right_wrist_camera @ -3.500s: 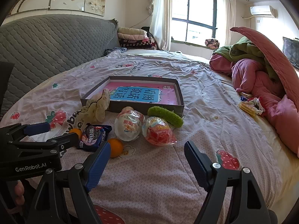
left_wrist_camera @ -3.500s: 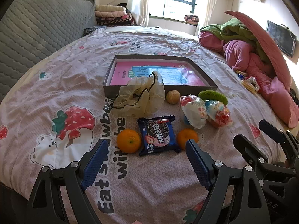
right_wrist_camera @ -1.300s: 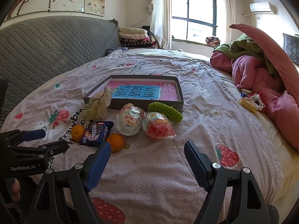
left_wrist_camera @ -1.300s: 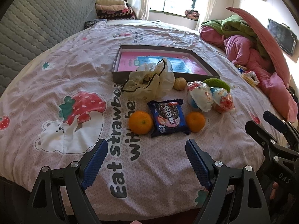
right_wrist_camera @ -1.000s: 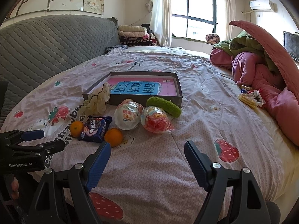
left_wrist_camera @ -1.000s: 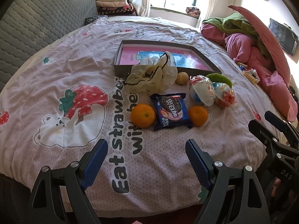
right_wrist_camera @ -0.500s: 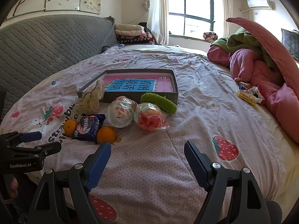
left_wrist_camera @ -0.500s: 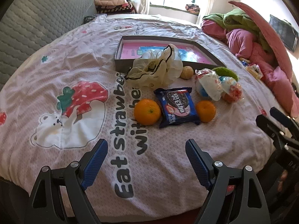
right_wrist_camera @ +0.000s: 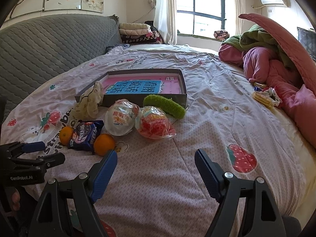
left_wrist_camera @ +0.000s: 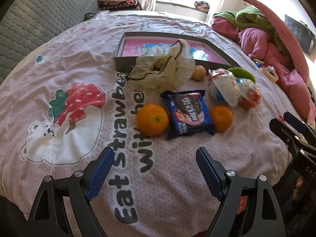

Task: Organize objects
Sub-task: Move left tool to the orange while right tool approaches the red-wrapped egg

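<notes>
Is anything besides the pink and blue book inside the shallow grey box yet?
No, the shallow grey box holds only the pink and blue book.

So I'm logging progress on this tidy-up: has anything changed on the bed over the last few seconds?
Only the view shifted: the left gripper has drawn closer to the near orange and the cookie packet, which now look larger. Nothing was gripped or released. Both grippers, the right gripper included, stay open and empty, and the snacks, cloth bag and box lie as before.
</notes>
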`<state>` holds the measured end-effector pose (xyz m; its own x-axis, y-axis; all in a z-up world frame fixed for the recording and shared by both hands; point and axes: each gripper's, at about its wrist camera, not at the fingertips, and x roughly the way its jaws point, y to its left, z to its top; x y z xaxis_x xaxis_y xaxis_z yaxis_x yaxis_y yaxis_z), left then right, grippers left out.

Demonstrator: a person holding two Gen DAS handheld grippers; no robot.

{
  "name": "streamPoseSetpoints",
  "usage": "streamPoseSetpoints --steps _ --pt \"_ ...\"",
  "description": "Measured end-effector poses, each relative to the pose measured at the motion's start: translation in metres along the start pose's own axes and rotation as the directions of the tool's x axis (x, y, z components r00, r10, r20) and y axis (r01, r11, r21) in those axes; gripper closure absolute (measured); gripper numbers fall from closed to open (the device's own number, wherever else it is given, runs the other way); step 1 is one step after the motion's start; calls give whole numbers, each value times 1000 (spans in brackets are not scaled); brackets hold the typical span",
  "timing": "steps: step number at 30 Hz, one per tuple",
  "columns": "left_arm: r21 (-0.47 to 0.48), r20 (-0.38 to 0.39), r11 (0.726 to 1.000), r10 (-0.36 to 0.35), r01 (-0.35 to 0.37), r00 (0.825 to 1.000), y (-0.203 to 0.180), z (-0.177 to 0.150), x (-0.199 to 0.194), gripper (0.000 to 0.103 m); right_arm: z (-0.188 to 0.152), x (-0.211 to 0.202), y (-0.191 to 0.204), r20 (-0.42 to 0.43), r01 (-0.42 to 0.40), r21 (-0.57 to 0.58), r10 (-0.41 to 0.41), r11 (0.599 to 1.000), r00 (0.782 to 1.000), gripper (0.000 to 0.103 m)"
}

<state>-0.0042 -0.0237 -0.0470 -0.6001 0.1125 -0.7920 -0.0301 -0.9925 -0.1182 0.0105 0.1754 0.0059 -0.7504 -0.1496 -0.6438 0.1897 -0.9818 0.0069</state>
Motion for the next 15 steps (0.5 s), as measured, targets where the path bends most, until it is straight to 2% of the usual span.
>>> streamPoseSetpoints --steps 5,15 --pt "-16 3 1000 17 -17 1000 11 8 8 17 4 11 -5 -10 6 0 -6 1000 1000 23" --pt "10 13 1000 20 -20 1000 14 18 22 17 11 34 -10 -38 -3 -10 3 1000 999 23"
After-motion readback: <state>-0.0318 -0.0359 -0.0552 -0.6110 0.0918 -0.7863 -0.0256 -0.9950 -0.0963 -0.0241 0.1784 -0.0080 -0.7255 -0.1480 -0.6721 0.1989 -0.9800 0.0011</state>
